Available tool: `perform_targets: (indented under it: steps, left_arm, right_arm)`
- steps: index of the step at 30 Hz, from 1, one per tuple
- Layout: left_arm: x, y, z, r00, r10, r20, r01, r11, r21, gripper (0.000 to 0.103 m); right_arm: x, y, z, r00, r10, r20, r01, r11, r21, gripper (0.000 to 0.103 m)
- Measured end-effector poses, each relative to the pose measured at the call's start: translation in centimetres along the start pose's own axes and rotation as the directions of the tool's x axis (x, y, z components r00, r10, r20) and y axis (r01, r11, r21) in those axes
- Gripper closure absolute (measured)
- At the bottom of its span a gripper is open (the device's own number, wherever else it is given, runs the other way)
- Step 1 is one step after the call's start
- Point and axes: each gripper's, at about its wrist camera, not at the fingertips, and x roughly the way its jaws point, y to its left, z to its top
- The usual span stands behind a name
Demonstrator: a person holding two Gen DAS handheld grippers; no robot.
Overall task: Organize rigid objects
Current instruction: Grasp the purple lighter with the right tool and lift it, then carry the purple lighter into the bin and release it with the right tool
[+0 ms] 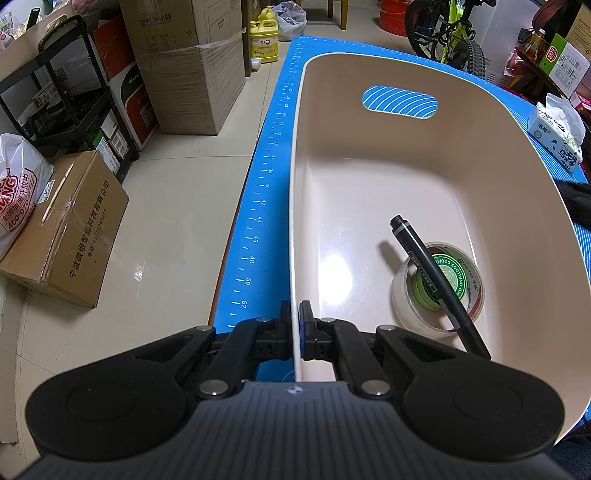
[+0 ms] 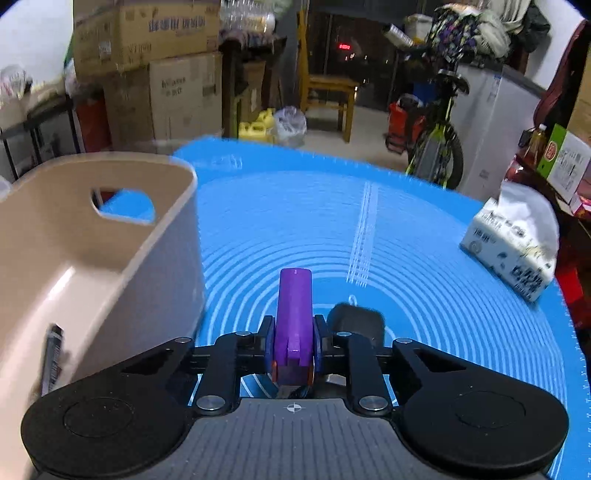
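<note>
A beige plastic basket stands on the blue mat. Inside it lie a roll of clear tape with a green tin in its core, and a black pen leaning across them. My left gripper is shut on the basket's near left rim. In the right wrist view the basket stands at the left with the pen inside. My right gripper is shut on a purple cylindrical object, held above the mat beside the basket. A dark object lies just behind the fingers.
A tissue pack sits on the mat's right side, also in the left wrist view. Cardboard boxes, a black rack, yellow jugs and a bicycle stand on the floor around the table.
</note>
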Motion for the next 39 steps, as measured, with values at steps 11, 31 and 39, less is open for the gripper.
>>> perform_targets:
  steps: [11, 31, 39]
  left_arm:
    - [0.0, 0.0, 0.0, 1.0, 0.001, 0.0, -0.001, 1.0, 0.0, 0.097]
    - [0.0, 0.0, 0.0, 1.0, 0.0, 0.001, 0.0, 1.0, 0.0, 0.097]
    - [-0.1, -0.1, 0.0, 1.0, 0.001, 0.001, -0.001, 1.0, 0.001, 0.097]
  right_arm:
    - [-8.9, 0.1, 2.6, 0.976, 0.089, 0.201, -0.092, 0.996, 0.008, 0.074]
    - [-7.0, 11.7, 1.6, 0.951, 0.308, -0.026, -0.306, 0.928, -0.212, 0.074]
    - [-3.6, 13.8, 0.3, 0.94, 0.259, -0.221, -0.311, 0.918, -0.247, 0.074]
